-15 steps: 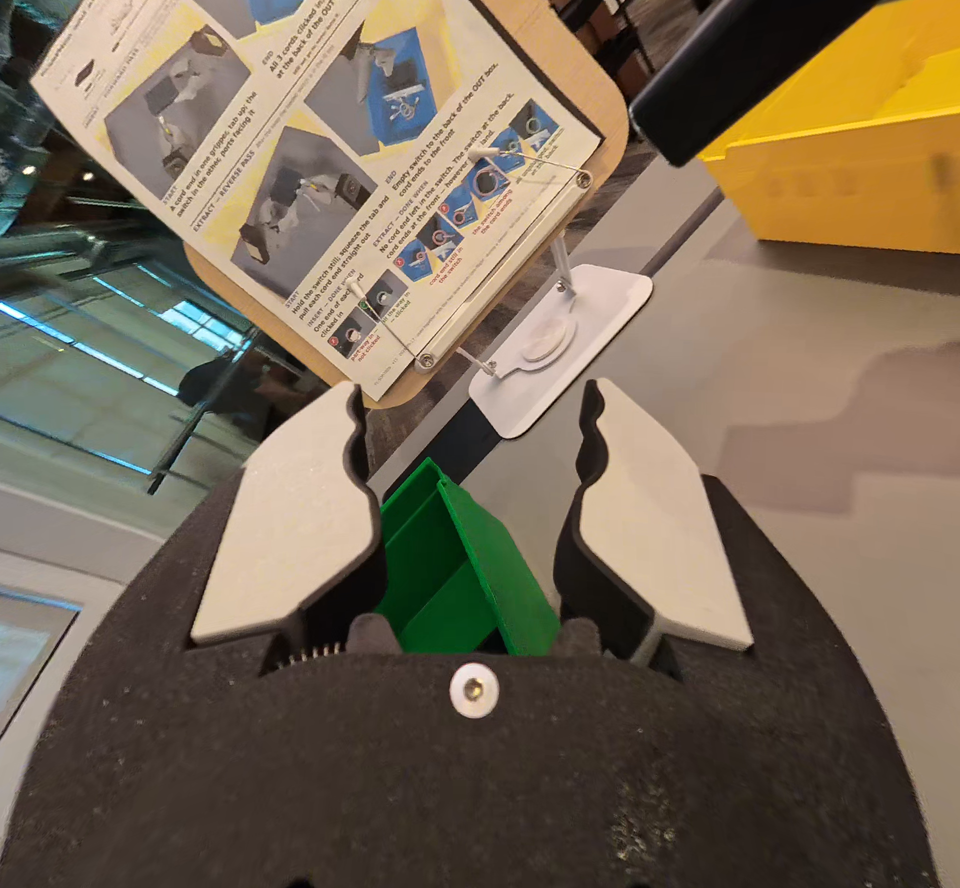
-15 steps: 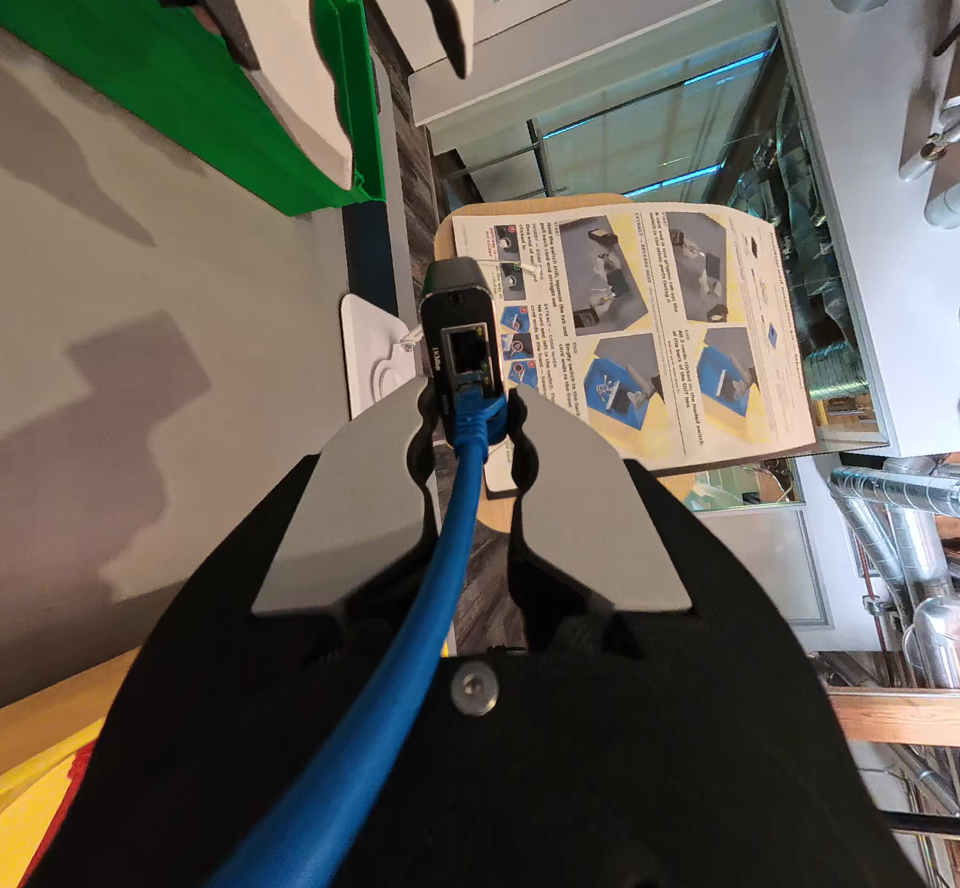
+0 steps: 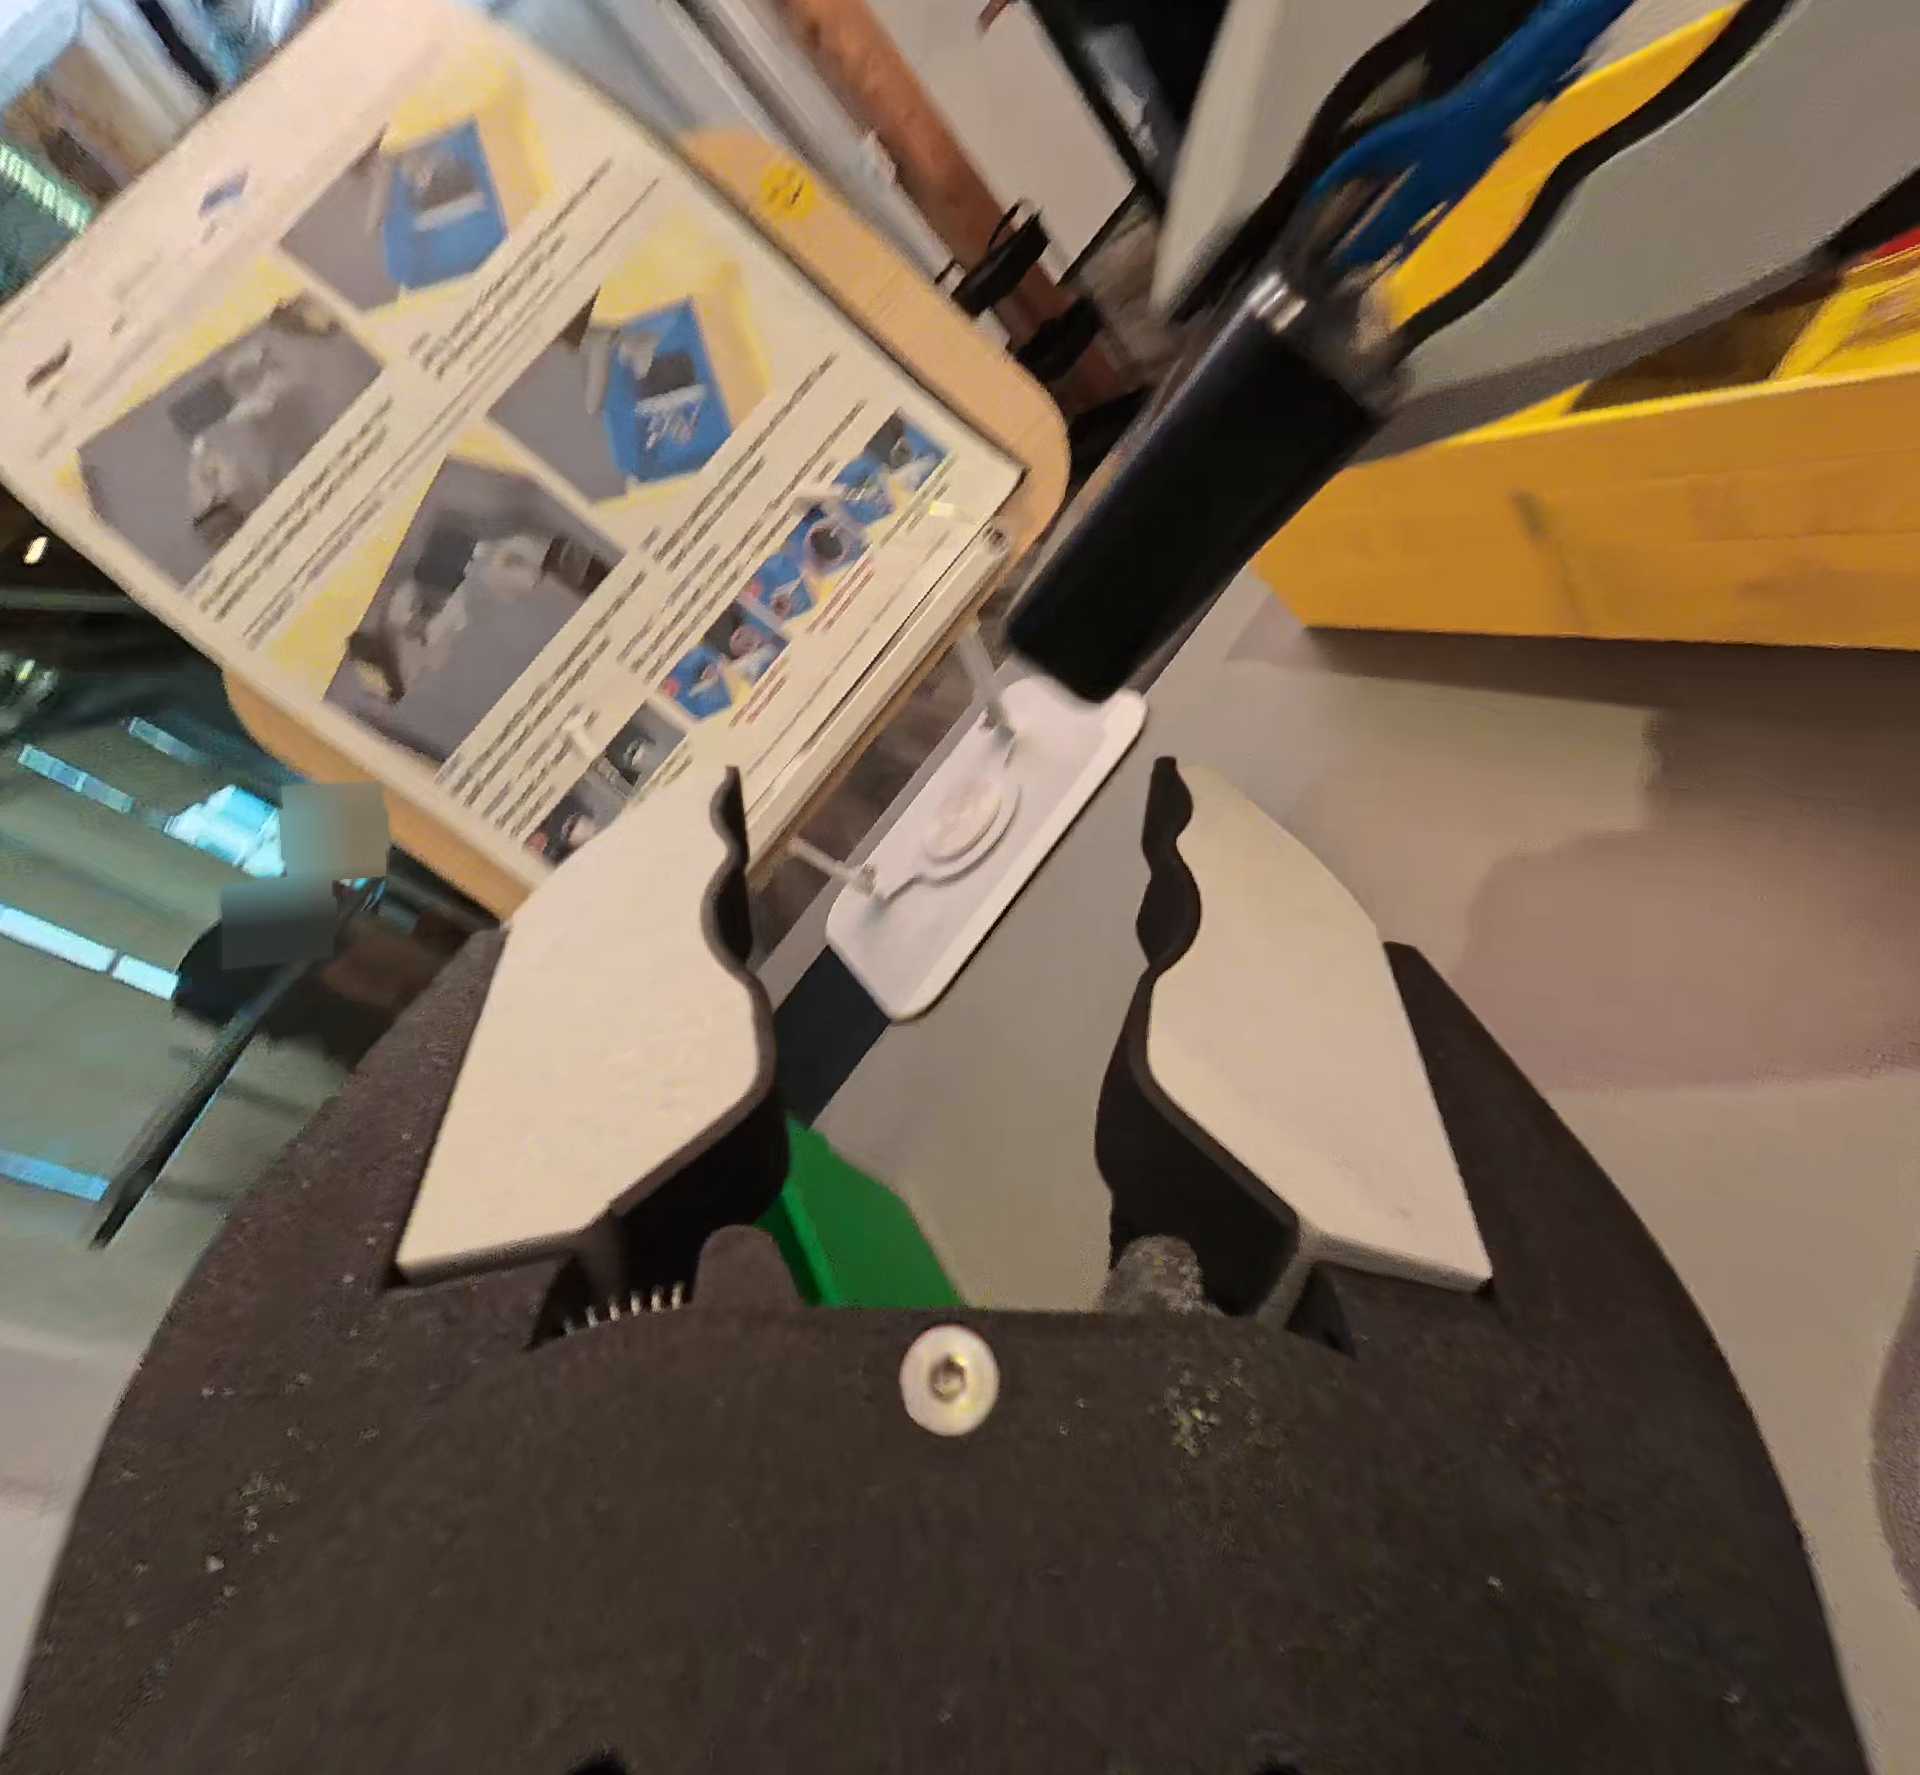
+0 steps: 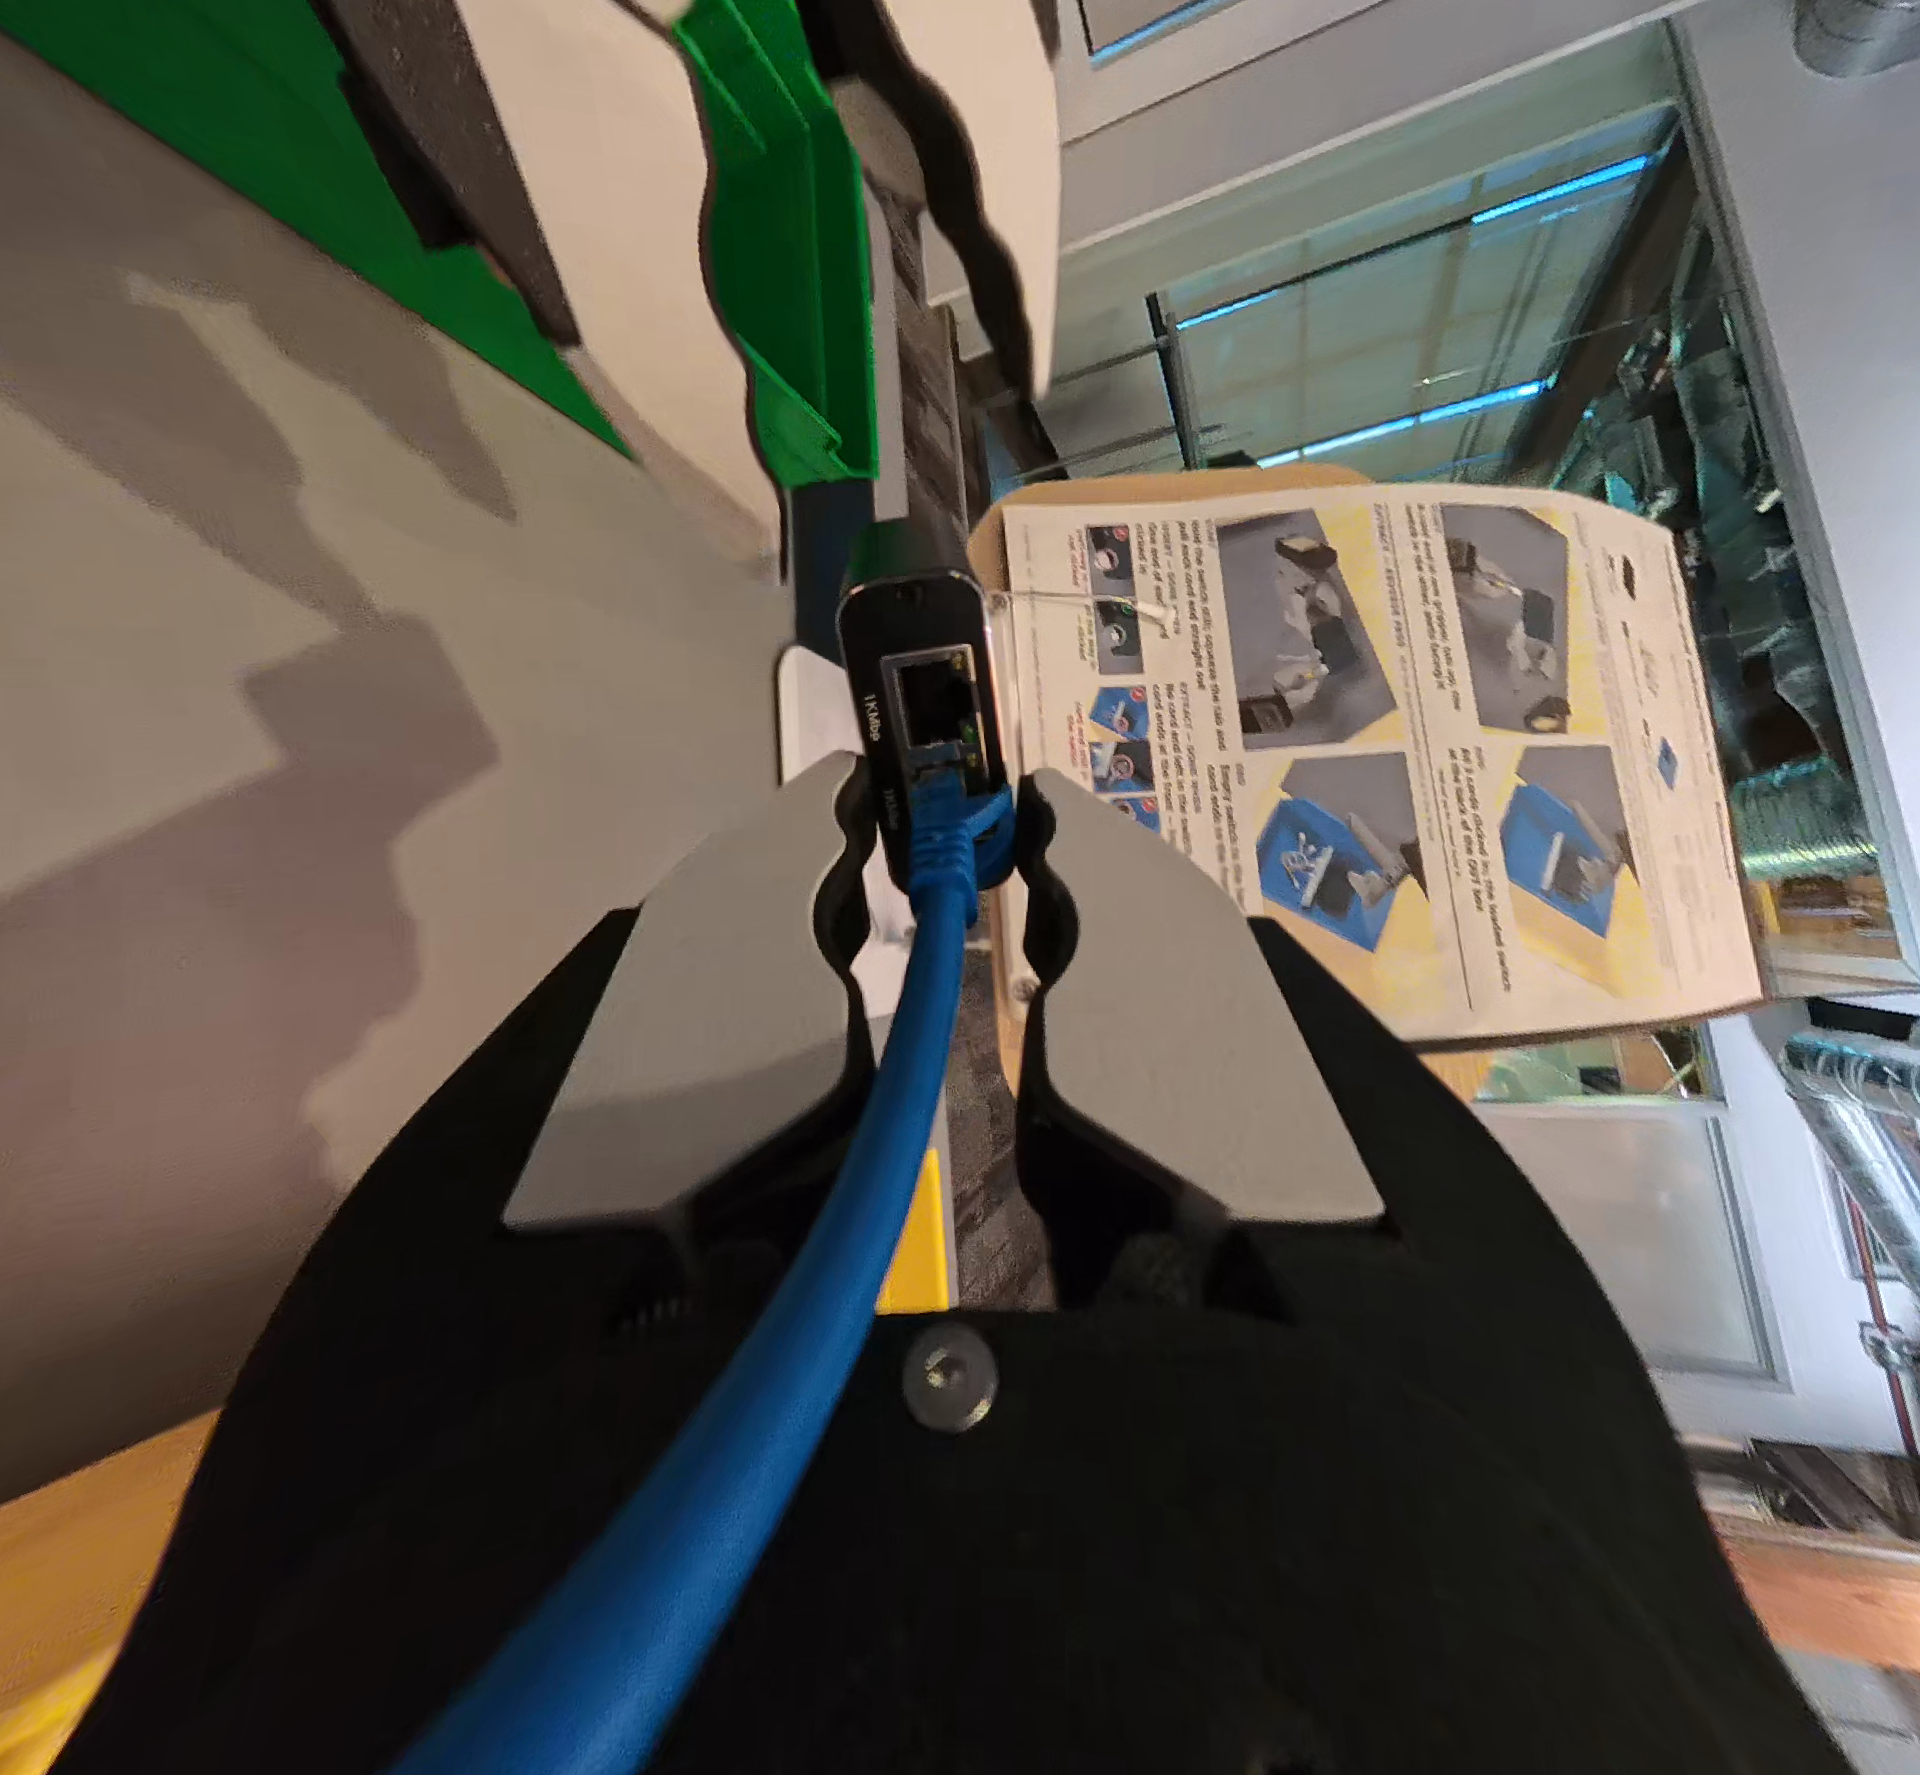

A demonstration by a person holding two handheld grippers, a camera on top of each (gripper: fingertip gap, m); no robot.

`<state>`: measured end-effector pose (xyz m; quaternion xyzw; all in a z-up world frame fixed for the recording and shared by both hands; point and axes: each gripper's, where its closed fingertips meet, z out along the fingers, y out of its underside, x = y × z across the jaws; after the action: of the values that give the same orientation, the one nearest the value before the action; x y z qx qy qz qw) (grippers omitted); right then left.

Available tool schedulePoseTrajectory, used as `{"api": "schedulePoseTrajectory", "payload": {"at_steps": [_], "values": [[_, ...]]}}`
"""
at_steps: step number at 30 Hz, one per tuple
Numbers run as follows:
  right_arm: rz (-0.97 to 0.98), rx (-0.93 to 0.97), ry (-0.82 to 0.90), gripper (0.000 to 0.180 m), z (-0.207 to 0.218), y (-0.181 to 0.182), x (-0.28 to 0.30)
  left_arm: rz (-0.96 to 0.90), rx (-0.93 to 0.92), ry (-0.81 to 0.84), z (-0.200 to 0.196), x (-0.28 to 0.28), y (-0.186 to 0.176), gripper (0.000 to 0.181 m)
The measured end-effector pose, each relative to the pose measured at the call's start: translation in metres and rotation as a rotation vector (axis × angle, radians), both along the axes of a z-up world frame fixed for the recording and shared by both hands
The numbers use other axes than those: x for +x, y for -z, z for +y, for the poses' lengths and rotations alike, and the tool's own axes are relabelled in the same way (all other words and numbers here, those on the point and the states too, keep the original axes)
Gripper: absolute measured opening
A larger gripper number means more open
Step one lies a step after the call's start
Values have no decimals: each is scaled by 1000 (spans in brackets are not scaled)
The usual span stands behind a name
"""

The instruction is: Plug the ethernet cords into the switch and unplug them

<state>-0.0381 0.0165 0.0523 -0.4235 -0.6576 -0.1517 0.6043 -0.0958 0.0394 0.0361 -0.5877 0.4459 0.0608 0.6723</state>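
Observation:
My right gripper [image 4: 935, 795] is shut on the plug of a blue ethernet cord [image 4: 894, 1081]. The plug sits in the lower port of a small black switch [image 4: 920, 655], which hangs in the air from it. The upper port is empty. My left gripper [image 3: 945, 790] is open and empty, with its jaws wide apart. In the left wrist view the switch [image 3: 1174, 520] shows blurred, above and beyond my fingertips, with the right gripper [image 3: 1538, 115] and the blue cord [image 3: 1475, 115] at the top right. In the right wrist view the left gripper [image 4: 883, 354] is near, just beyond the switch.
A green bin [image 3: 862, 1226] [image 4: 208, 94] lies under my left gripper on the grey table [image 3: 1558, 894]. A yellow bin [image 3: 1610, 499] stands at the right. An instruction sheet [image 3: 468, 437] [image 4: 1455, 738] on a wooden board leans on a white stand base [image 3: 987, 863].
The right gripper with the switch and my left gripper have come closer together. The switch now hangs just above my left fingertips. Less of the green bin shows between my left jaws.

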Motion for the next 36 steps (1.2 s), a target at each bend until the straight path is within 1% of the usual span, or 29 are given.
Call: {"api": "schedulePoseTrajectory", "payload": {"at_steps": [1, 3, 4, 7, 9, 10, 11, 12, 14, 16, 19, 21, 25, 28, 29, 30, 32, 34, 36], "values": [[-7, -5, -11, 27, -2, 1, -5, 2, 16, 52, -6, 7, 0, 69], [-22, -18, -27, 26, -7, 4, -13, 3, 95, 126, -18, 17, -3, 52], [-25, -19, -37, 27, -9, 5, -16, 17, 125, 160, -23, 21, -2, 49], [-39, -53, -74, 26, -15, 10, -23, 97, 151, 151, -23, 23, 6, 54], [-68, -63, -78, 27, -17, 16, -25, 117, 161, 170, -26, 26, 9, 49], [-89, -65, -72, 27, -16, 19, -25, 134, 179, 188, -29, 28, 10, 40], [-103, -69, -69, 27, -16, 21, -26, 175, 188, 209, -32, 31, 15, 27], [-109, -76, -73, 27, -17, 23, -27, 216, 204, 208, -32, 32, 18, 25], [-113, -87, -64, 28, -16, 26, -28, 244, 224, 189, -31, 30, 21, 24], [-89, -106, -84, 29, -17, 25, -29, 214, 176, 204, -29, 28, 22, 24], [-45, -71, -84, 28, -16, 14, -23, 180, 158, 217, -29, 22, 18, 24], [-34, -85, -115, 22, -20, 14, -23, 183, 165, 227, -32, 22, 16, 24], [-75, -62, -115, 25, -20, 18, -27, 190, 144, 256, -35, 25, 19, 24], [-83, -33, -108, 34, -19, 18, -28, 208, 134, 267, -36, 25, 22, 24], [-85, -44, -115, 32, -20, 19, -29, 207, 136, 272, -37, 25, 22, 24], [-95, -65, -128, 24, -23, 22, -29, 207, 141, 277, -38, 25, 21, 24], [-86, -87, -144, 24, -25, 23, -29, 213, 150, 289, -40, 25, 22, 24], [-48, -90, -172, 24, -27, 19, -30, 176, 191, 307, -44, 27, 15, 25], [-18, -99, -210, 24, -30, 18, -34, 159, 234, 328, -51, 30, 8, 28]]}}
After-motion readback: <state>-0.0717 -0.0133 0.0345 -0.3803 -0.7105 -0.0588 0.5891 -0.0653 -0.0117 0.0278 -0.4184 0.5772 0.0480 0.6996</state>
